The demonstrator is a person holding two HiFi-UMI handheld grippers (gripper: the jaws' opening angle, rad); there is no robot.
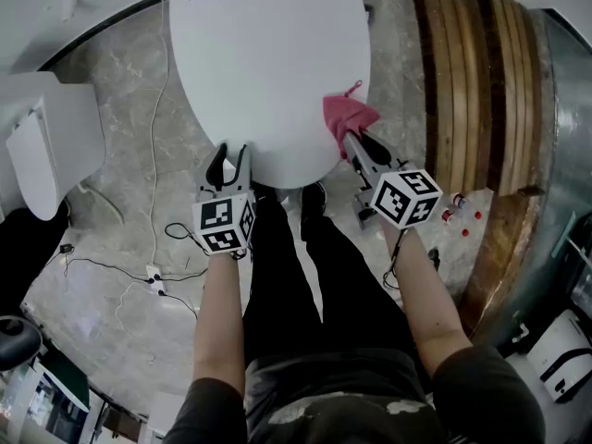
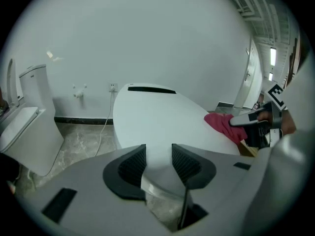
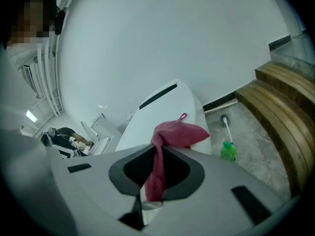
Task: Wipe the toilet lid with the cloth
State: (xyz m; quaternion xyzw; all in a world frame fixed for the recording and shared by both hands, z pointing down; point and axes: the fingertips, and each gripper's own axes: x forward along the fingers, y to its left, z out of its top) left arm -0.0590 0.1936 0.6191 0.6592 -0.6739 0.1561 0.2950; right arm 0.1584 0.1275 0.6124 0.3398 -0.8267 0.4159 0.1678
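Note:
The white toilet lid [image 1: 268,63] is down and fills the top middle of the head view. My right gripper [image 1: 357,144] is shut on a pink cloth [image 1: 346,116], which lies bunched on the lid's near right edge. In the right gripper view the cloth [image 3: 173,133] hangs pinched between the jaws of that gripper [image 3: 156,163], with the lid [image 3: 160,109] beyond it. My left gripper [image 1: 229,158] is open and holds nothing at the lid's near left edge. In its own view the left gripper [image 2: 158,163] looks along the lid [image 2: 157,117] towards the cloth [image 2: 224,125].
A second white toilet [image 1: 46,146] stands at the left. Cables and a power strip [image 1: 154,277] lie on the marble floor. Wooden steps [image 1: 481,91] run down the right side. A green bottle [image 3: 228,151] stands with a brush beside the toilet. The person's legs are below the lid.

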